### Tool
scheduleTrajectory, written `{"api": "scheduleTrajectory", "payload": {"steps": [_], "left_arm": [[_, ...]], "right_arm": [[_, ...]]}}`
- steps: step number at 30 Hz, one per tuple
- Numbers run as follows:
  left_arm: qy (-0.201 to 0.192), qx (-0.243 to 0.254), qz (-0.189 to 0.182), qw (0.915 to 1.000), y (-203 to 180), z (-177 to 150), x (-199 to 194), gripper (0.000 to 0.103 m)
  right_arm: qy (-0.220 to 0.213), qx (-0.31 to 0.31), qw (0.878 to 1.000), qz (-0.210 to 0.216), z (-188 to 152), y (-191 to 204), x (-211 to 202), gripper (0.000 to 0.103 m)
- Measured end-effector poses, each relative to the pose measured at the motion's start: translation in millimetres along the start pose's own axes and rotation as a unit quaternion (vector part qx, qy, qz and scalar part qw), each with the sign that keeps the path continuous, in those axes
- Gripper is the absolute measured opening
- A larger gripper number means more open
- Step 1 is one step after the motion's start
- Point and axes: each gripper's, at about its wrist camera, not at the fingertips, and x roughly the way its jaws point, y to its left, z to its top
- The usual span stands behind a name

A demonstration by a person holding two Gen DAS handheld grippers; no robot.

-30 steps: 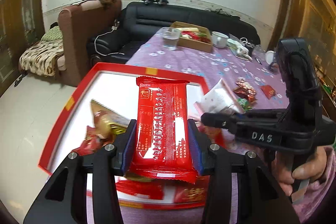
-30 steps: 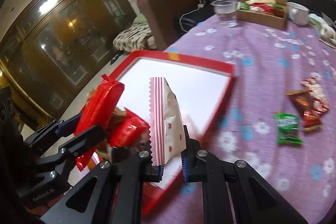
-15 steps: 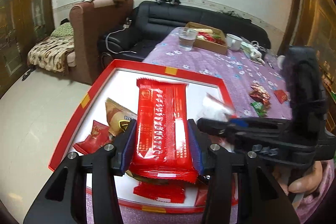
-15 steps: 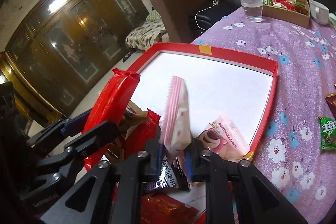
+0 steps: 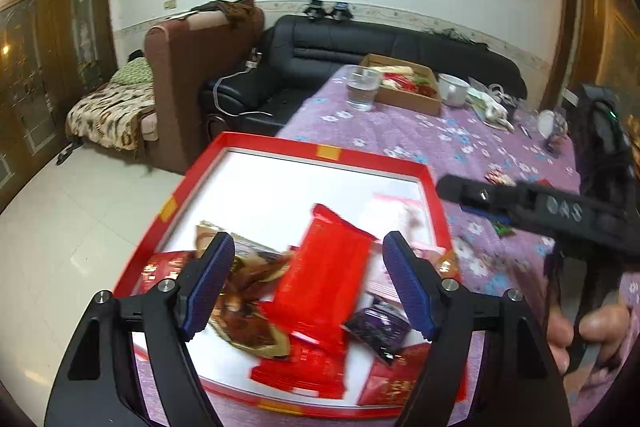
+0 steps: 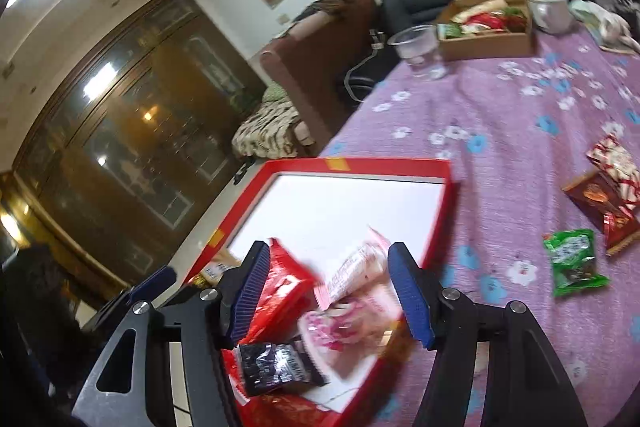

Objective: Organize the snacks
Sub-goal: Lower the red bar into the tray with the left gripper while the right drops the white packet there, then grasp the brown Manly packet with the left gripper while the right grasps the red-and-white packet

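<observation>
Hovering over the red tray, my left claw is spread wide and grips nothing; the red pack lies blurred between its fingers, tilted on the snack heap. My right claw gapes too, with the pink-white pack blurred between its fingers above the tray's near corner. A green pack sits apart on the purple cloth.

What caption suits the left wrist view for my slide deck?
Open left gripper above a long red foil snack packet lying in the red-rimmed white tray, open right gripper alongside.
</observation>
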Motion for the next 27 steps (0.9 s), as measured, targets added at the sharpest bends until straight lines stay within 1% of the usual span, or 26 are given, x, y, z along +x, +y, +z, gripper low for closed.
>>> {"api": "scheduleTrajectory", "payload": {"steps": [4, 6, 7, 9, 12, 14, 17, 19, 21, 23, 25, 26, 27], "left_arm": [[0.007, 0.027, -0.019, 0.9994, -17, 0, 0, 0.077], [0.008, 0.044, -0.027, 0.9986, -28, 0, -1, 0.077], [0.009, 0.049, -0.031, 0.9983, -32, 0, -1, 0.077], [0.013, 0.059, -0.039, 0.9974, -41, 0, 0, 0.077], [0.027, 0.074, -0.053, 0.9955, -55, -1, 3, 0.077], [0.031, 0.083, -0.058, 0.9944, -64, -3, 4, 0.077], [0.037, 0.102, -0.063, 0.9921, -78, -4, 3, 0.077], [0.041, 0.111, -0.066, 0.9908, -86, -6, 2, 0.077], [0.045, 0.118, -0.072, 0.9894, -94, -7, 1, 0.077], [0.046, 0.125, -0.076, 0.9881, -101, -9, -1, 0.077], [0.048, 0.130, -0.077, 0.9873, -107, -10, -3, 0.077], [0.049, 0.132, -0.077, 0.9870, -109, -11, -4, 0.077], [0.050, 0.133, -0.077, 0.9869, -109, -11, -5, 0.077]], "right_arm": [[-0.016, 0.025, 0.999, -0.033, 16, -28, -17, 0.063], [-0.024, 0.038, 0.997, -0.063, 26, -49, -31, 0.063], [-0.032, 0.051, 0.995, -0.085, 34, -66, -40, 0.063], [-0.040, 0.072, 0.990, -0.116, 46, -94, -52, 0.063], [-0.044, 0.089, 0.981, -0.167, 63, -130, -62, 0.063], [-0.034, 0.090, 0.976, -0.197, 74, -150, -61, 0.063], [-0.014, 0.099, 0.974, -0.205, 79, -171, -50, 0.061], [0.004, 0.097, 0.973, -0.208, 78, -177, -36, 0.058], [0.017, 0.082, 0.973, -0.217, 76, -177, -24, 0.053], [0.013, 0.053, 0.970, -0.237, 71, -164, -18, 0.053], [0.027, 0.017, 0.970, -0.242, 65, -154, -8, 0.040], [0.033, -0.011, 0.966, -0.257, 62, -146, -2, 0.036], [0.040, -0.047, 0.958, -0.280, 58, -135, 4, 0.033]]}}
